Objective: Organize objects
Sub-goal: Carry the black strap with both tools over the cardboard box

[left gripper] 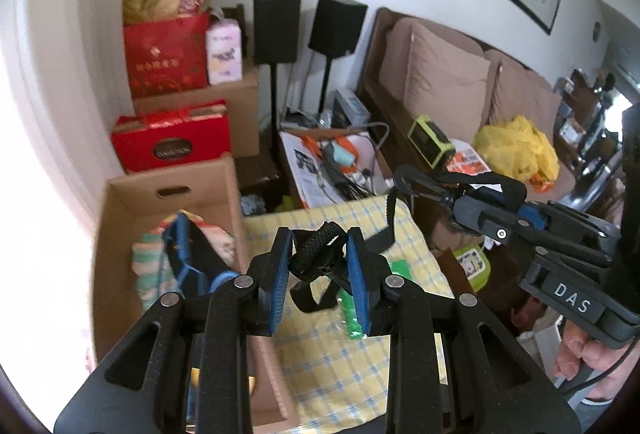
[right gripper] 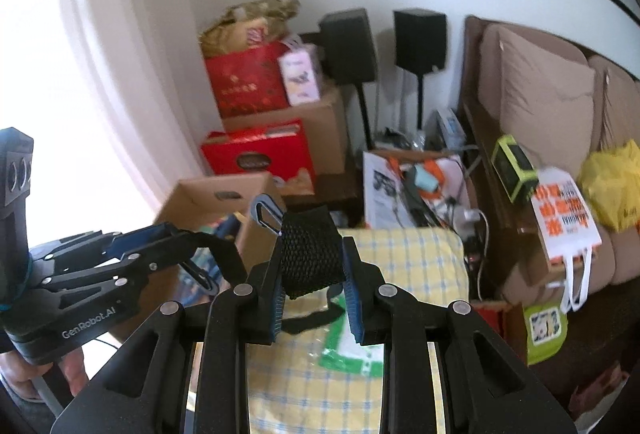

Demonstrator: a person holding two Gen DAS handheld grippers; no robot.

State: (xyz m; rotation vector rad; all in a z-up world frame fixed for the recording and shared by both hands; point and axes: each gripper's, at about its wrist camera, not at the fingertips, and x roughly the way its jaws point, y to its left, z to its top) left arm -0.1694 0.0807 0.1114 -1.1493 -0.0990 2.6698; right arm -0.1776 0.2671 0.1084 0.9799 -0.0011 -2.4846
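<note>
While you hold one black strap [left gripper: 320, 254] above the checked cloth [left gripper: 340, 366], your left gripper [left gripper: 320, 266] pinches its one end, your right gripper [right gripper: 312, 266] its mesh pad. Two speakers [left gripper: 277, 26] stand behind. One open cardboard box [left gripper: 120, 218] holds bundled fabric, contents unclear.

Black strap [left gripper: 320, 254], yellow-checked cloth [left gripper: 352, 366]

A: What do the grabbers look like?
B: The left gripper [left gripper: 320, 266] and right gripper [right gripper: 312, 270] are black, with blue bumpy pads [left gripper: 357, 274] and round silver screws [right gripper: 387, 290].
A: Any words?
B: White letters.
</note>
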